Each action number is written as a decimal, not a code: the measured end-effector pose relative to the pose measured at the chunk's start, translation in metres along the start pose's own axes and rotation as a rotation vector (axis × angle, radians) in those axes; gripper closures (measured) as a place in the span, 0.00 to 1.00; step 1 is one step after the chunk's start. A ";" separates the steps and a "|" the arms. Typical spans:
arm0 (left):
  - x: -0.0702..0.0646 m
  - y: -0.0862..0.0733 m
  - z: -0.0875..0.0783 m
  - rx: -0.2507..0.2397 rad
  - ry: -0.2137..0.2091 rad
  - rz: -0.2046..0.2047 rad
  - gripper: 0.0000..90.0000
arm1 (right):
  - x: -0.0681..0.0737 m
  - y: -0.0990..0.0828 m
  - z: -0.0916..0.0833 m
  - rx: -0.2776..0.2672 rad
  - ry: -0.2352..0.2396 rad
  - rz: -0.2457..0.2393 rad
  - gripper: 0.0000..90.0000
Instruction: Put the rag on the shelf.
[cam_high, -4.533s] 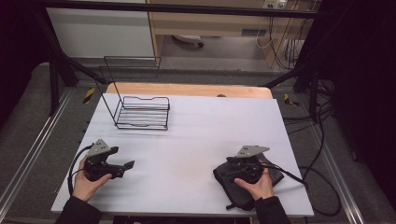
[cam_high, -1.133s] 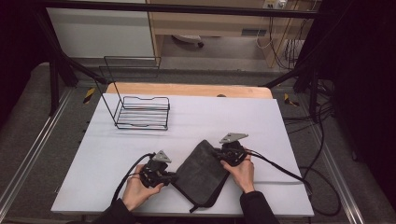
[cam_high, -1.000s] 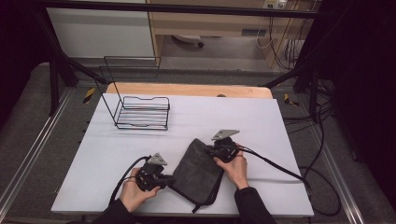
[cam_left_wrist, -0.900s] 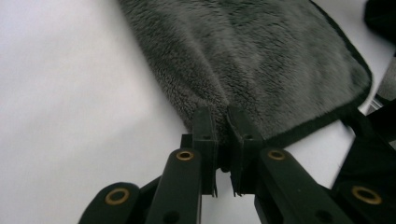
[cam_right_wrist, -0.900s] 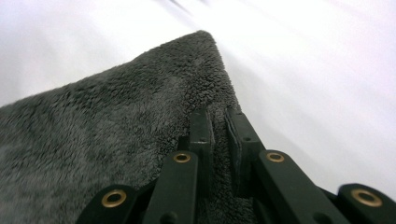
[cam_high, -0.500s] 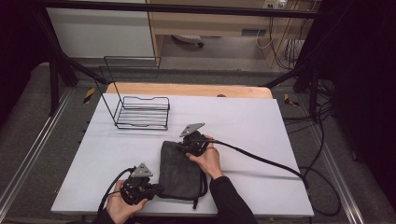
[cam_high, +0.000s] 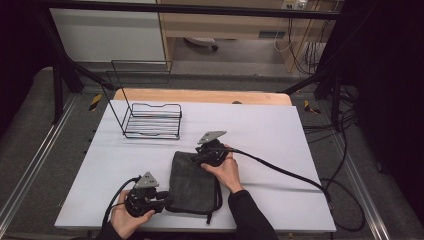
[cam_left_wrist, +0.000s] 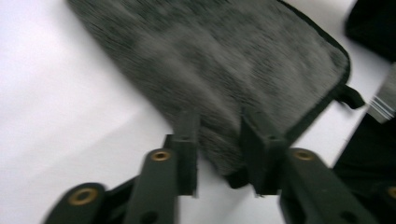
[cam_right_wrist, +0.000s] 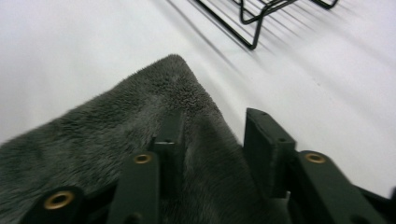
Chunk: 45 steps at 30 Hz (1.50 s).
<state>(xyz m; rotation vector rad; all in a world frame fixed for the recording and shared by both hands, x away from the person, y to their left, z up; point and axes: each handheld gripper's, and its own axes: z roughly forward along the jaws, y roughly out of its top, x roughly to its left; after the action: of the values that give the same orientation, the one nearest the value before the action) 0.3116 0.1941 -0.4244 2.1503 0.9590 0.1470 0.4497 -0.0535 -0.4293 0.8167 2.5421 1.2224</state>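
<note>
Hands at the near table edge come first: the left gripper (cam_high: 161, 196) sits low at the near left corner of a dark grey fleecy cloth (cam_high: 192, 182), folded into a rectangle on the white table (cam_high: 270, 130). In the left gripper view its jaws have just been opening and now stand apart over that corner (cam_left_wrist: 219, 154), the fabric between them but no longer pinched. Further in, the right gripper (cam_high: 199, 159) rests at the cloth's far edge. Its jaws have likewise just been opening, and the right gripper view shows them spread with the cloth's peaked corner (cam_right_wrist: 175, 81) lying loose between them. So the fold looks laid down and both corners are being let go. Next, I judge, both grippers should lift clear without dragging the fabric, then either take new corners for another fold or carry it off. Beyond the cloth stands a black wire rack (cam_high: 150, 120), well apart, near the table's far left.
</note>
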 end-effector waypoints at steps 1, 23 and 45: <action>0.003 0.000 -0.001 -0.008 -0.001 -0.006 0.64 | -0.003 -0.005 -0.009 0.000 -0.014 0.019 0.49; 0.053 0.034 0.013 0.032 0.073 -0.029 0.11 | -0.011 -0.079 -0.081 -0.053 -0.020 0.201 0.04; 0.081 0.078 0.057 -0.022 0.164 -0.080 0.33 | -0.008 -0.099 -0.092 -0.040 -0.032 0.238 0.04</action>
<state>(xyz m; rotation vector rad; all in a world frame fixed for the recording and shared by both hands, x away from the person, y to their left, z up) 0.4370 0.1822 -0.4262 2.1009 1.1302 0.2966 0.3800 -0.1678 -0.4472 1.1464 2.4407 1.3105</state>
